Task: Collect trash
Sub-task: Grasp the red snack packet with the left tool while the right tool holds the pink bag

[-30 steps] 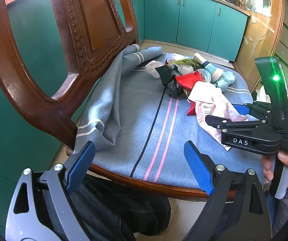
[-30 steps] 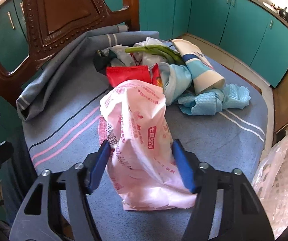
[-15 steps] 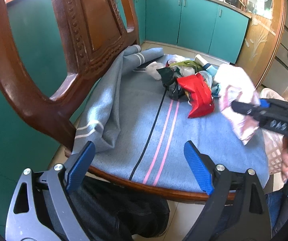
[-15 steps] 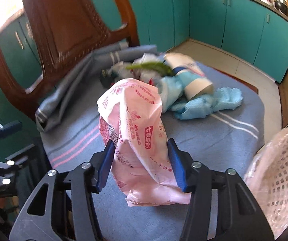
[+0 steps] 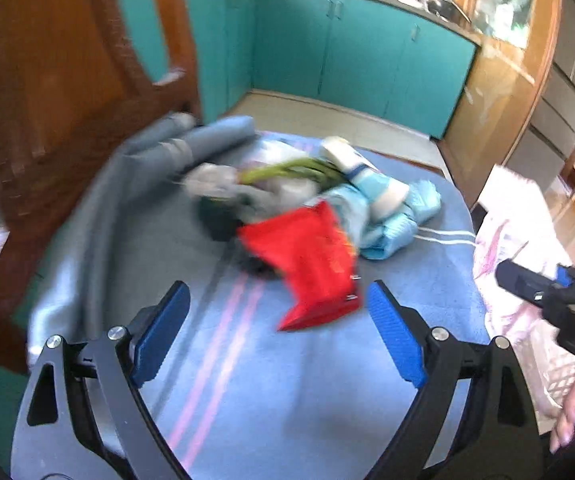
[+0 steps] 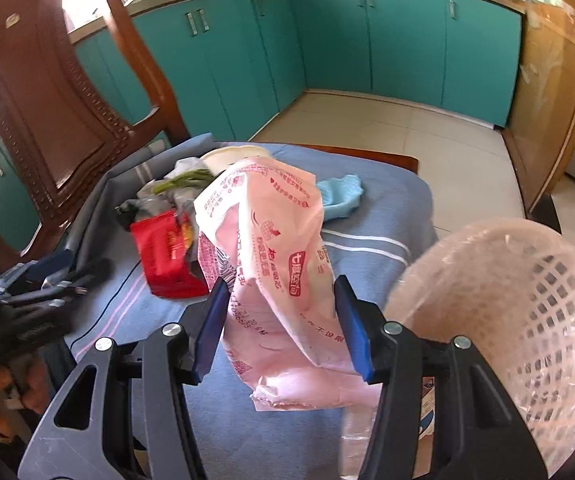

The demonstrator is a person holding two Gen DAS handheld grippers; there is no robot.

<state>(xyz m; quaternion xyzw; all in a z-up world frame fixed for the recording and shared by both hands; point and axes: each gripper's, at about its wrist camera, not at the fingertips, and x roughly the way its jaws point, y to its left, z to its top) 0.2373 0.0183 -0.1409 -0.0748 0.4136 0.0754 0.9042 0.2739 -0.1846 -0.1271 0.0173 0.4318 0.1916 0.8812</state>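
My right gripper (image 6: 283, 332) is shut on a pink printed plastic bag (image 6: 279, 264), held up off the chair seat just left of a white mesh basket (image 6: 527, 300). The same bag (image 5: 515, 216) shows at the right of the left wrist view. On the seat lies a pile of trash: a red wrapper (image 5: 307, 264), a paper cup (image 5: 367, 176), a light blue cloth (image 5: 403, 216) and green stalks (image 5: 287, 168). My left gripper (image 5: 279, 336) is open and holds nothing. It hovers over the seat, with the red wrapper just beyond its fingertips.
A blue-grey striped cloth (image 5: 287, 400) covers the seat of a carved wooden chair (image 5: 47, 100), bunched up against the backrest. Teal kitchen cabinets (image 6: 367, 40) and tiled floor (image 6: 407, 132) lie beyond. A plastic liner sits in the basket.
The right gripper has lifted the pink bag off the seat and carried it right, to beside the basket. The left gripper has moved forward over the seat to the red wrapper.
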